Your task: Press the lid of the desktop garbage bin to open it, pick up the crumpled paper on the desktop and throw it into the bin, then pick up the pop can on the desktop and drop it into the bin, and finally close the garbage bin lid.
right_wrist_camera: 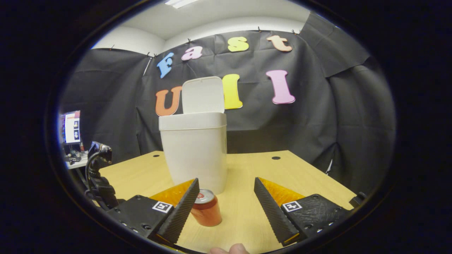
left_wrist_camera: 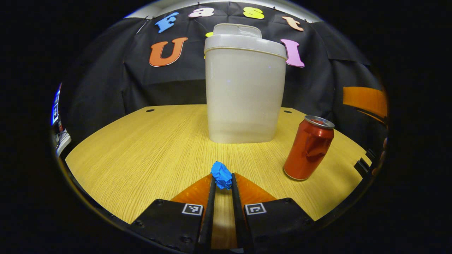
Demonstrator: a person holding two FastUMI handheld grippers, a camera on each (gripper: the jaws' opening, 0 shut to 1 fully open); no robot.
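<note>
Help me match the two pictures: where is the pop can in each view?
Left gripper view: the can stands right of centre on the table, right of the bin.
Right gripper view: the can stands low, left of centre, just in front of the bin.
Shared landmark: the bin, lid up.

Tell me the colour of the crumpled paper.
Bright blue. The crumpled paper shows best in the left gripper view.

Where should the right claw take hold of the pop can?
Around the middle of the can's round side wall, coming in level from the near side. It stands upright on the table, apart from the bin, and the right claw is already open wide enough to straddle it.
</note>
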